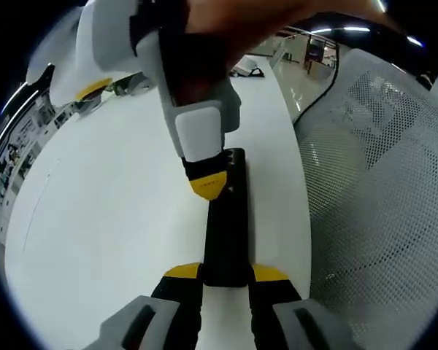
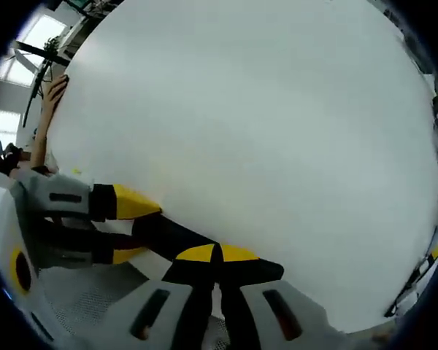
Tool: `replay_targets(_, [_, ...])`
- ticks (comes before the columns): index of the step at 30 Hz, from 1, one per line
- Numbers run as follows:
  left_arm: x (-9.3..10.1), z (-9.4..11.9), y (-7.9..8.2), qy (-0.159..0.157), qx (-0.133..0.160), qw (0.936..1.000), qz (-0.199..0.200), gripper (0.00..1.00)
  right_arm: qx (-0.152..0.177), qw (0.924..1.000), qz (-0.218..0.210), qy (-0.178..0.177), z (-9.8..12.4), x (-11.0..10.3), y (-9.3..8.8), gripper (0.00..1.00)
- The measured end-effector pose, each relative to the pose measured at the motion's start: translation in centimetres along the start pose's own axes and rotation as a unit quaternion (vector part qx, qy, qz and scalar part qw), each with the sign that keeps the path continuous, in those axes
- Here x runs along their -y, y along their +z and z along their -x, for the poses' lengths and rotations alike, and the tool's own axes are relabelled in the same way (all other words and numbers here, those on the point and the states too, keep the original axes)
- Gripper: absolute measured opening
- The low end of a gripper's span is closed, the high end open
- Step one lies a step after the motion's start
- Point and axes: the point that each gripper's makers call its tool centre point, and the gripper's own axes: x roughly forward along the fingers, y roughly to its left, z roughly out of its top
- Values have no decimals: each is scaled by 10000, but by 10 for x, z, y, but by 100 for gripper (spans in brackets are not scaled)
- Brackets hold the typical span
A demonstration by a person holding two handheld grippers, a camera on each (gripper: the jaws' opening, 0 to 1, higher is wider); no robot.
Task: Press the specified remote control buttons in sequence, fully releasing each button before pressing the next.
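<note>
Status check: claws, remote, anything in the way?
Left claw shut on remote, holding its near end. Right claw shut, tips down on the remote's top face. Table white; mesh chair beside it, not obstructing.

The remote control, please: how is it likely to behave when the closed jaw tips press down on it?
The remote control looks rigid and flat, so probably won't roll. Clamped by the left gripper, it should hardly slide on the table under the right gripper.
</note>
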Motion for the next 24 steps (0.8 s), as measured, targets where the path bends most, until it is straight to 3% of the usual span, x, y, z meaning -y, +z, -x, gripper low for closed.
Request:
replay_targets(6, [0,0,0,1,4,10000,10,24,124,9998,-122,54,1,2,0,0])
replay_targets(7, [0,0,0,2,0,10000,8,24,639,9977,-237,-6,-4,3,13,0])
replay_targets(8, [0,0,0,-4,-1,10000,-5,24,672,9977,-54,-66,-8,6,8,0])
replay_targets(9, [0,0,1,-9,31,10000,-28,24,756,9951,609,184,-10,6,15,0])
replay_targets(10, [0,0,1,14,39,10000,11,24,452,9989,-127,-78,-13,7,1,0])
replay_targets(11, [1,0,1,14,44,10000,-1,24,494,9987,34,-108,-15,10,0,0])
replay_targets(14, [0,0,1,18,34,10000,15,24,567,9981,-215,91,-6,2,6,0])
replay_targets(19, [0,-1,1,29,33,10000,19,24,733,9971,-158,112,11,1,16,0])
replay_targets(24, [1,0,1,14,22,10000,1,24,628,9978,-72,196,21,-3,6,0])
